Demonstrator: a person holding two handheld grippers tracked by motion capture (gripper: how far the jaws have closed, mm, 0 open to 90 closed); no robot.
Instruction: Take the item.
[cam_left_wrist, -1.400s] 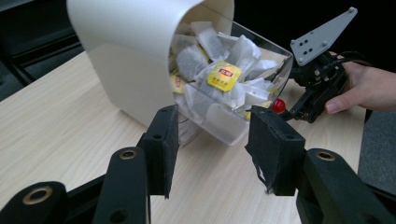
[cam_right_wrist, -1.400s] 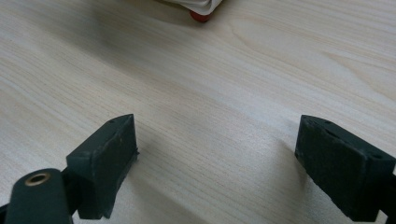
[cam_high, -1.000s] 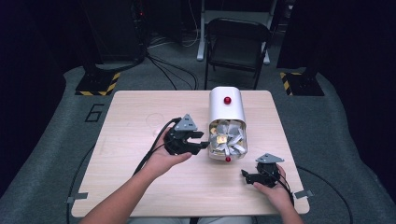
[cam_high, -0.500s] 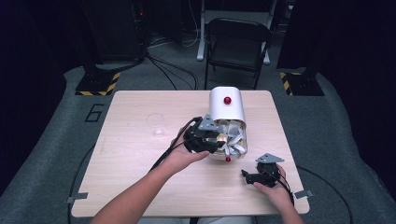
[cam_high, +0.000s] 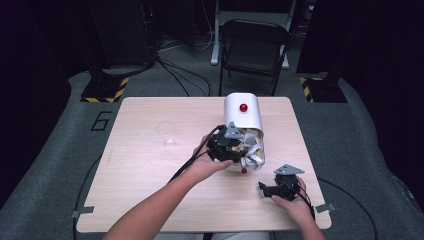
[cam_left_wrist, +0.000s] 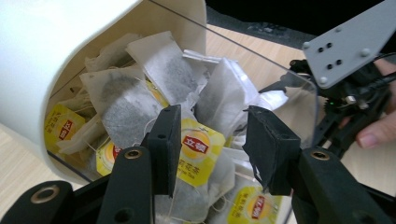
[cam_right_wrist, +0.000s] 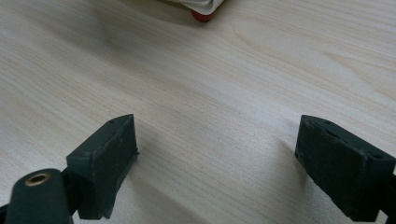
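Observation:
A white container (cam_high: 242, 115) lies on its side on the wooden table (cam_high: 150, 200), its open front packed with tea bags (cam_high: 251, 152). My left gripper (cam_high: 227, 145) is at that opening. In the left gripper view its jaws stand open (cam_left_wrist: 212, 140) among the tea bags (cam_left_wrist: 126, 107), with a yellow tag (cam_left_wrist: 198, 149) between the pads. My right gripper (cam_high: 265, 189) rests on the table near the front right corner, held in a hand. In the right gripper view it is wide open (cam_right_wrist: 215, 158) over bare wood, with nothing between its fingers.
A clear glass (cam_high: 167, 134) stands on the table left of the container. A red knob (cam_high: 244, 170) sits at the container's near end, also seen as the red knob (cam_right_wrist: 201, 16), and another red knob (cam_high: 243, 107) is on its top. A folding chair (cam_high: 255, 47) stands beyond the table.
My left gripper has moved right, from the middle of the table into the container's open front among the tea bags. The right gripper has stayed in place.

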